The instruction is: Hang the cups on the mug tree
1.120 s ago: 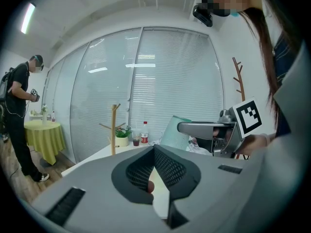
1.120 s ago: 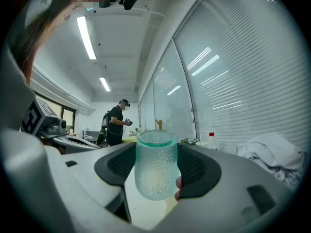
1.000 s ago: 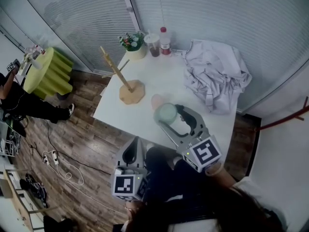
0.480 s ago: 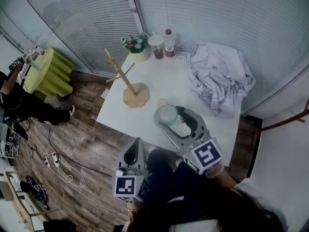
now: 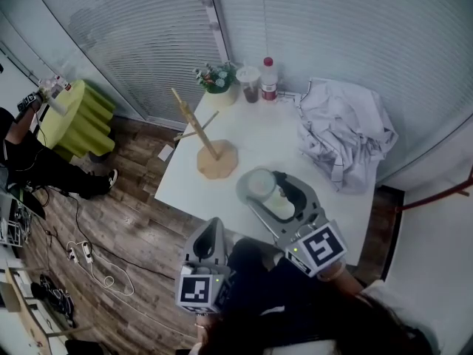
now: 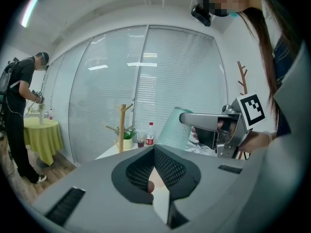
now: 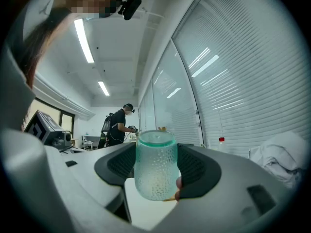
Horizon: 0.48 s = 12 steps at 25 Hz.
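**Green dimpled cup clamped in the right gripper, mug tree bare**

The right gripper (image 7: pixel 155 165) has its jaws closed against both sides of a translucent green cup (image 5: pixel 260 184) with a dimpled wall. In the head view the cup sits over the near part of the white table (image 5: pixel 259 140). It lies on the near right of the wooden mug tree (image 5: pixel 201 132) and apart from it. No cup hangs on the tree's pegs.

The left gripper (image 6: pixel 154 152) is held low at the table's near edge, its jaws together with nothing between them.

A crumpled white garment (image 5: pixel 347 135) lies at the table's right. A red-capped bottle (image 5: pixel 268 78), a plastic cup of dark drink (image 5: pixel 250 84) and a small flower pot (image 5: pixel 216 80) stand at the far edge.
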### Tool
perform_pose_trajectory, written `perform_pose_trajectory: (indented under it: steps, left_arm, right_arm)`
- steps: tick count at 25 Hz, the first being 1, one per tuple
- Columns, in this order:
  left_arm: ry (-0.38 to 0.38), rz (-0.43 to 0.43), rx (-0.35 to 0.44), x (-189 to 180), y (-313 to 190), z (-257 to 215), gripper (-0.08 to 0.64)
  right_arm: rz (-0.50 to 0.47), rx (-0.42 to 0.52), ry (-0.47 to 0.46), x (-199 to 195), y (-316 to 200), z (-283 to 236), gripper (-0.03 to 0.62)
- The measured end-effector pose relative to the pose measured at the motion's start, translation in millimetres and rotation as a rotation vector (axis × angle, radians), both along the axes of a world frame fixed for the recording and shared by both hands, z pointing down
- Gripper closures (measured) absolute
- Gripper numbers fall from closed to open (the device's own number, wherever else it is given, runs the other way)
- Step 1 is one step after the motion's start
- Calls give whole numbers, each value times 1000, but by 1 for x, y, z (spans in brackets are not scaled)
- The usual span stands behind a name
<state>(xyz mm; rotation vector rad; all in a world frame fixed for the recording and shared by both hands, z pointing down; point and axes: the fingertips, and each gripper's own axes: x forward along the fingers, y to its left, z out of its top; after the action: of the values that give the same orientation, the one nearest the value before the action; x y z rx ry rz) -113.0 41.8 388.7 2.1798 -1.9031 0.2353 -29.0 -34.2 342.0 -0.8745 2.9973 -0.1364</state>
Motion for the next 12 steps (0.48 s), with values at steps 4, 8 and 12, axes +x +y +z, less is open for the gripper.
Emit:
perform_pose_trajectory:
  steps: [4,8,12]
  left_arm:
    - [8,0,-1,-9,-8,-2,560]
    - [9,7,-2,-18,-17,-4,561]
    - [14,16,3,-22,-26,-5,560]
  right_arm:
    - [4,-3,-4,-7,-5,-2,319]
    - [11,-5,-9,-13,-13,-7,319]
    - [21,3,-24,-17,-20,-15,319]
